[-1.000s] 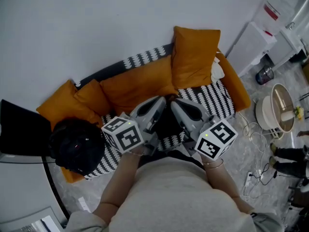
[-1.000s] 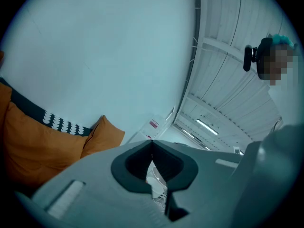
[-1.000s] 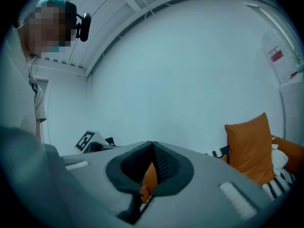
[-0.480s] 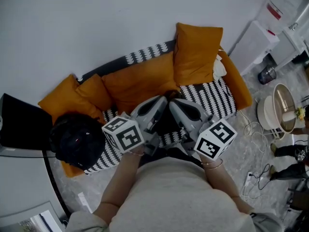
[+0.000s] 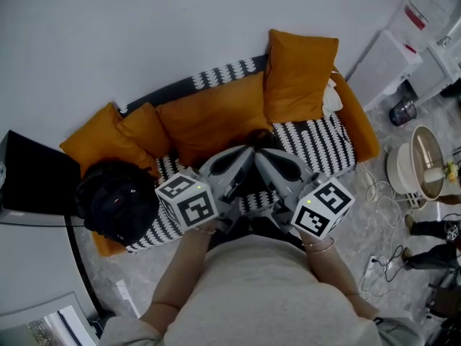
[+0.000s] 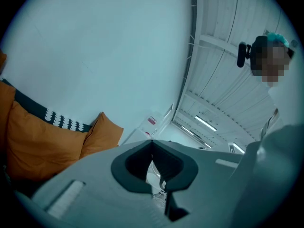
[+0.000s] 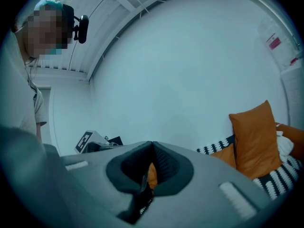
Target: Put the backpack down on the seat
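- The backpack lies at the left end of the sofa, on the seat against the orange arm and well to the left of both tools.
- The left tool and right tool hang over the sofa's front middle with their tips nearly meeting. Each has its jaws pressed together with nothing between them.
- Right of the tools, the patterned seat is bare up to the sofa's right arm.
- Orange cushions line the sofa's back.
- Cables lie on the floor off the sofa's right end.
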